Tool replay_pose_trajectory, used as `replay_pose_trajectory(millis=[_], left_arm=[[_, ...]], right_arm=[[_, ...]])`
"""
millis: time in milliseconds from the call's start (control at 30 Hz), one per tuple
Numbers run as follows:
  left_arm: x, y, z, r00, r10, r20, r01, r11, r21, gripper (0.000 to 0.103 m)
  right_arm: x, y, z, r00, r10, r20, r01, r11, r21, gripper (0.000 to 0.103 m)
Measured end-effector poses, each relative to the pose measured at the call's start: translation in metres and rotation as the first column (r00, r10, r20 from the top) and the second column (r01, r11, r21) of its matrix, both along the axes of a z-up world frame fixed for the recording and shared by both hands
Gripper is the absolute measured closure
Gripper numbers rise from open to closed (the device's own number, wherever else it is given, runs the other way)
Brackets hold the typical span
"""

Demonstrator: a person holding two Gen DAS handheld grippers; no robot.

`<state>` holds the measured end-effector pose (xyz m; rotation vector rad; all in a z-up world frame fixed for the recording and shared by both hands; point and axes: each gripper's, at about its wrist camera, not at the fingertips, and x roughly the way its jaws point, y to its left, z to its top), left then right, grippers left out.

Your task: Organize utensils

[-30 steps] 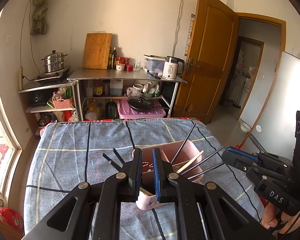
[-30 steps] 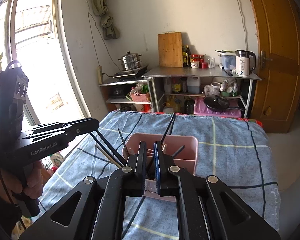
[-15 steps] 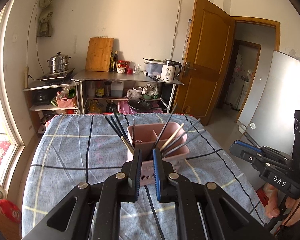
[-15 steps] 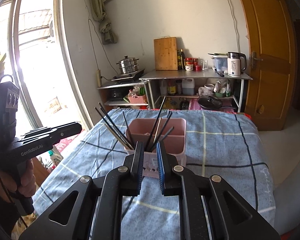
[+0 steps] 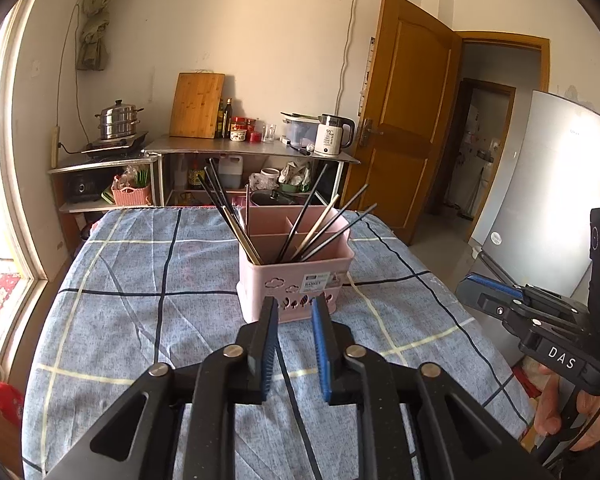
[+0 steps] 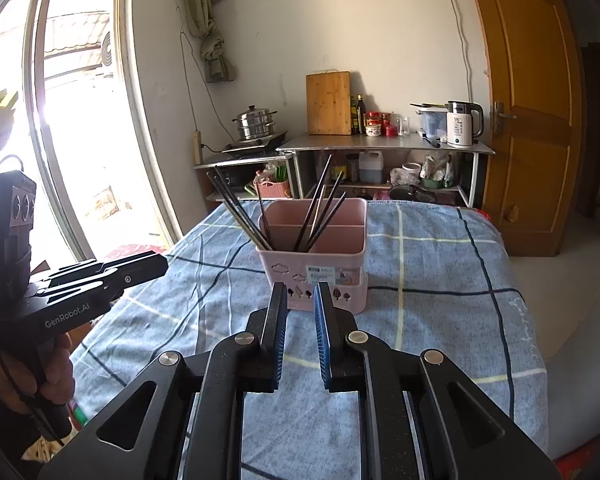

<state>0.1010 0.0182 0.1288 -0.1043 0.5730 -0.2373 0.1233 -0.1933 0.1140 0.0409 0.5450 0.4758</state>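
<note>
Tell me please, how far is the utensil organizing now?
Looks nearly done: the chopsticks stand in the pink basket on the tablecloth. In hand: nothing; left gripper and right gripper are open and empty. No loose utensils are visible.

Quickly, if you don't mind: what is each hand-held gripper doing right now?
Left hand-held gripper: open, jaws just opening, nothing between them.
Right hand-held gripper: open, empty, short of the pink utensil basket.
</note>
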Motion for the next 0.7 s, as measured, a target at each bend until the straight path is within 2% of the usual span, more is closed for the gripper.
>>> replay_pose_trajectory(millis=[233,300,367,500,700], left_arm=[[-0.027,-0.007,-0.018,0.999,0.001,0.038,-0.001,1.0,0.006,0.075],[-0.033,-0.008,-0.025,0.999,-0.001,0.042,0.001,1.0,0.004,0.071],[-0.037,-0.008,-0.033,0.999,-0.009,0.038,0.009,1.0,-0.01,0.07],[-0.043,-0.01,-0.046,0.999,-0.005,0.038,0.006,1.0,-0.021,0.07],[-0.049,-0.012,-0.063,0.999,0.03,0.045,-0.031,1.0,0.006,0.07]], right_arm=[[-0.02,0.0,-0.017,1.0,-0.004,0.007,0.004,1.0,-0.002,0.087],[-0.025,0.0,-0.022,1.0,-0.011,0.019,0.011,1.0,-0.011,0.08],[-0.031,-0.001,-0.03,0.999,-0.02,0.029,0.02,1.0,-0.014,0.068],[-0.04,-0.002,-0.04,0.999,-0.03,0.03,0.031,0.999,-0.011,0.068],[-0.048,-0.003,-0.05,0.998,-0.04,0.041,0.041,0.999,-0.013,0.068]])
